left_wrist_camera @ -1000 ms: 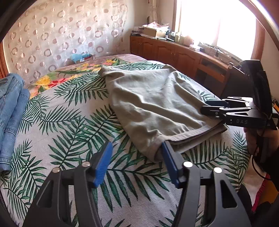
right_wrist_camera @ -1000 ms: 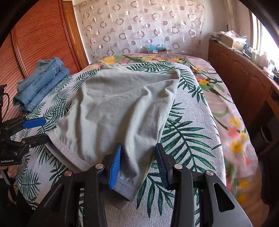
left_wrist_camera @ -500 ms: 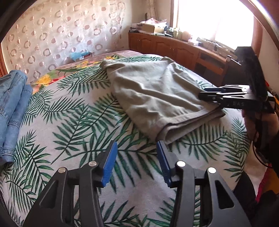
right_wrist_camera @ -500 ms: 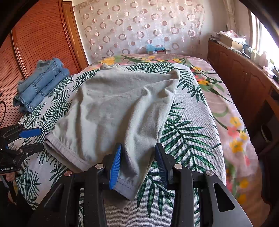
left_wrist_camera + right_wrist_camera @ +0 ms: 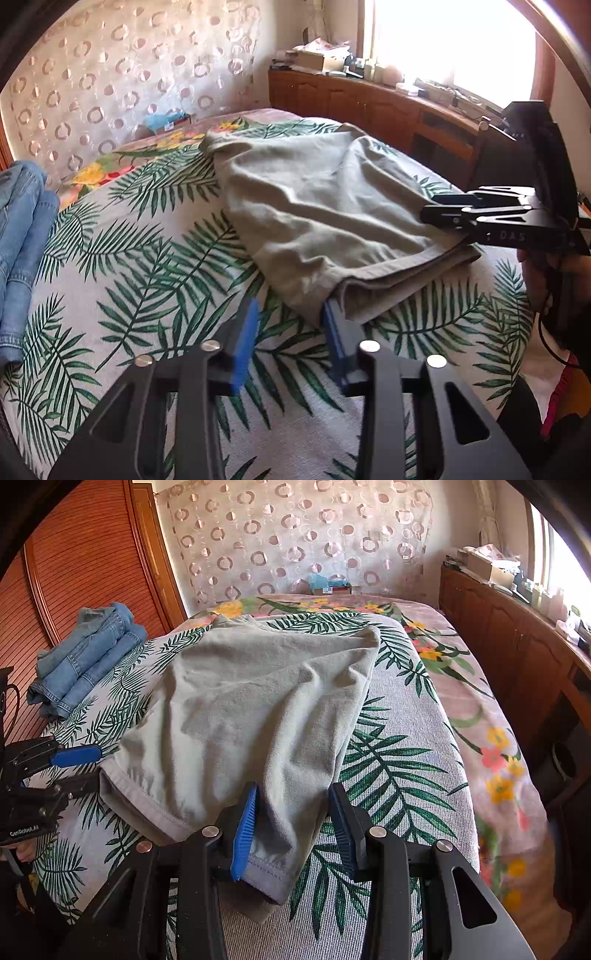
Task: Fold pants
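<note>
Palm-print bedspread (image 5: 399,775) carries grey pants (image 5: 258,709); my left gripper (image 5: 290,332), closing, stands unclamped at their corner, my right gripper (image 5: 291,827) loosely straddles the hem; either could slip.

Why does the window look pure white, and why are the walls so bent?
Left wrist view: the window is overexposed to blank white, and the left gripper looks a little motion-blurred. Right wrist view: light is softer and the grey pants look sharp. Both views: fisheye lenses curve straight edges and darken the corners.
</note>
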`<state>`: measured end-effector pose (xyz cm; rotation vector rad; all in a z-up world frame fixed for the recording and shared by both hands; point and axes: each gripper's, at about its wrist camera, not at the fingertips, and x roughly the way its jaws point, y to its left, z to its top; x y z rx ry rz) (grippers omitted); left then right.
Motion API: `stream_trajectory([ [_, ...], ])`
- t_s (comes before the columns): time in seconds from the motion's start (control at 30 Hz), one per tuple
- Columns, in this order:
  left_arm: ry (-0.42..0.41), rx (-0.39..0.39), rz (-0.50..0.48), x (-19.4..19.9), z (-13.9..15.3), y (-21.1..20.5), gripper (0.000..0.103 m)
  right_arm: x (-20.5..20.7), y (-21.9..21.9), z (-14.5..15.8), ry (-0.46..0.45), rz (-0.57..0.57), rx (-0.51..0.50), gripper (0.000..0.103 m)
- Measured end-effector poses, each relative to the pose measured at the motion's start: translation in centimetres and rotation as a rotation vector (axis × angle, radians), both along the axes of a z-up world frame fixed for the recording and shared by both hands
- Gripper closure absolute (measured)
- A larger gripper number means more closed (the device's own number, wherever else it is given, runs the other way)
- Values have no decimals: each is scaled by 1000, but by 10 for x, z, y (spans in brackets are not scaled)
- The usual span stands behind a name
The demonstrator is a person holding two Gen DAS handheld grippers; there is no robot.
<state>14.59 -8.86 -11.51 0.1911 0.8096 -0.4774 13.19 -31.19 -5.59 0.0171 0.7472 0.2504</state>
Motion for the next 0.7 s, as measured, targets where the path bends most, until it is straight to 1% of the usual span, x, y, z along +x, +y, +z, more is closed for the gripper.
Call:
stream_trajectory([
  [0.03,-6,-7,-6,-1,1,-1,75,0,0,0,0,0,0,63],
  [0.17,-21,-13,-32,-5,4,-8,80,0,0,0,0,-1,3,63],
  [0.27,-22,-15,-54,-7,3,-12,87,0,0,0,0,-2,3,63],
  [0.33,-25,-23,-67,-8,4,-13,95,0,0,0,0,-1,3,63],
  [0.43,-35,-25,-72,-10,5,-13,99,0,0,0,0,-1,3,63],
  [0.7,-48,-17,-71,-21,8,-10,101,0,-1,0,-1,-3,2,63],
])
